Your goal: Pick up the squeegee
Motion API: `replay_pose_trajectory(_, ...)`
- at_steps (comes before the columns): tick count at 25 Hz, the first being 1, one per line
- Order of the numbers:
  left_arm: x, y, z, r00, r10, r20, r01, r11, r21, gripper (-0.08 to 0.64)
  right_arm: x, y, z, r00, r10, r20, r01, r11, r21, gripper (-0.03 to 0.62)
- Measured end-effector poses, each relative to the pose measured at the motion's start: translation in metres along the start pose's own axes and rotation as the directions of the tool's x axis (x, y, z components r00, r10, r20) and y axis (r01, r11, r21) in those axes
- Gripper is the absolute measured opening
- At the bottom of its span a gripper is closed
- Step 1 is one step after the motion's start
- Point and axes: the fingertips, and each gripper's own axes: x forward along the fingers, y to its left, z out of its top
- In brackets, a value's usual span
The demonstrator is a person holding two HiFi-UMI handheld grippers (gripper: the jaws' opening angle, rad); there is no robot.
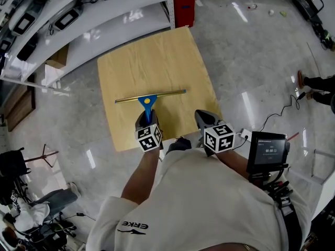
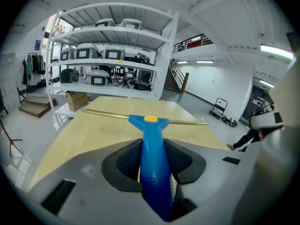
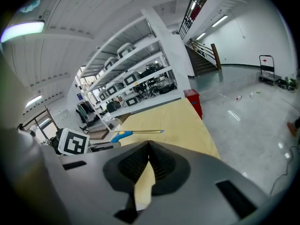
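The squeegee [image 1: 148, 102] has a blue handle with a yellow button and a long brass blade bar [image 1: 152, 95]. It lies across the pale wooden table [image 1: 157, 51]. My left gripper [image 1: 147, 120] is shut on the blue handle [image 2: 152, 153], and the bar [image 2: 103, 115] stretches crosswise ahead of the jaws. Whether the bar touches the tabletop I cannot tell. My right gripper [image 1: 205, 119] hovers at the table's near right corner. Its jaws meet at the tips with nothing between them [image 3: 149, 146]. The right gripper view shows the squeegee [image 3: 124, 134] off to its left.
White shelving [image 1: 78, 20] with equipment runs behind and left of the table, with a red crate [image 1: 183, 1] at its end. A small screen on a stand [image 1: 267, 150] and a cable are at my right. People stand at the right edge [image 1: 316, 82] and bottom left [image 1: 26, 213].
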Motion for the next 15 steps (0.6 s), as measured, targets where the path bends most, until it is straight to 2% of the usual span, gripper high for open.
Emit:
replay_pose_trajectory(8, -0.040, -0.034, 0.035, 0.985, -0.038, 0.168, 0.042, 0.999, -0.017, 0.135, -0.016, -0.002, -0.006, 0.998, 0.053, 0.034, -0.053, 0.998, -0.022, 0.003)
replay_pose_trajectory(15, -0.096, -0.077, 0.046, 0.962, -0.046, 0.268, 0.061, 0.997, -0.048, 0.135, -0.054, 0.004, -0.017, 0.991, 0.116, 0.060, -0.114, 0.992, -0.045, 0.003)
